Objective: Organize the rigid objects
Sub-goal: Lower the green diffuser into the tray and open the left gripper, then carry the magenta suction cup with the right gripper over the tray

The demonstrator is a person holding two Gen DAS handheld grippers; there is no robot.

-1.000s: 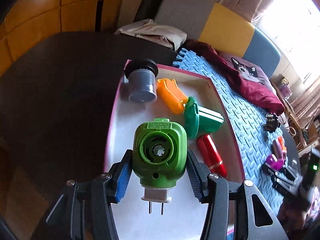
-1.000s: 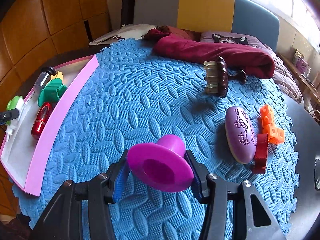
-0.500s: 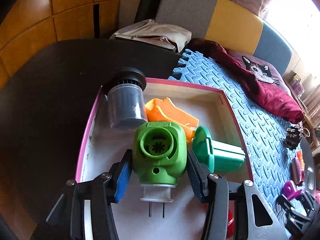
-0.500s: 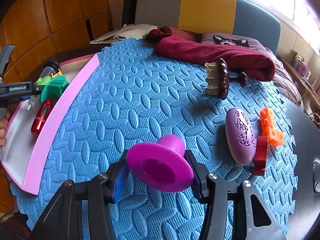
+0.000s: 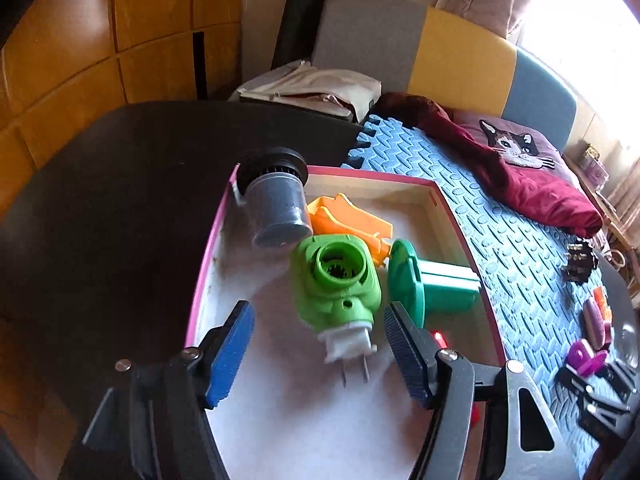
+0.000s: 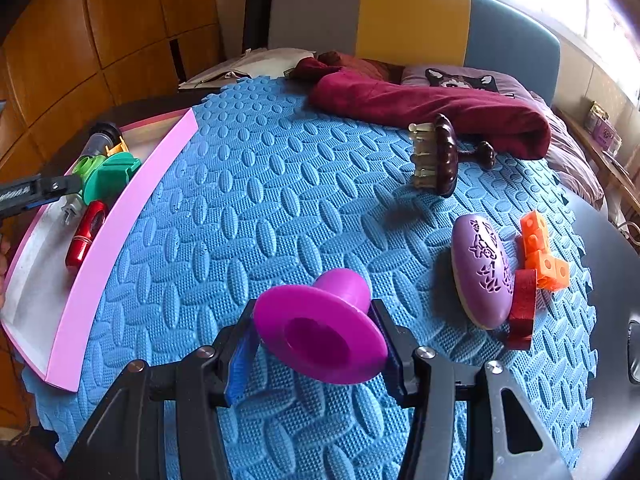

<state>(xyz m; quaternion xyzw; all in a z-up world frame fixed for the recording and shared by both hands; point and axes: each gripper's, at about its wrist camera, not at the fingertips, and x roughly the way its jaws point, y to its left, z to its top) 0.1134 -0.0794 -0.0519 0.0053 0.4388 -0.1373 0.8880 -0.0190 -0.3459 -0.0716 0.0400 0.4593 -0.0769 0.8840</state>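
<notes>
Over the pink-rimmed tray, the left hand-held gripper has just been spreading its jaws, and they now stand wide with clear gaps on both sides of the green plug-in device. That device lies tilted between the blue pads, touching neither, its two metal prongs pointing back toward the gripper. Just beyond it in the tray sit a dark grey cylindrical container with a black ribbed cap, an orange plastic piece, and a teal flanged part right beside the device. A red cylindrical object lies nearer the tray's front, mostly hidden in the left view but plain from the right.

The tray rests at the edge of a blue foam mat on the dark table. Above the mat, the right hand-held gripper is closed on a magenta flanged knob, its pads pressing the flange from both sides. Further along the mat lie a dark brown massage brush, a purple oval brush, orange linked cubes and a red piece touching the purple one. A maroon garment is draped across the mat's far end.
</notes>
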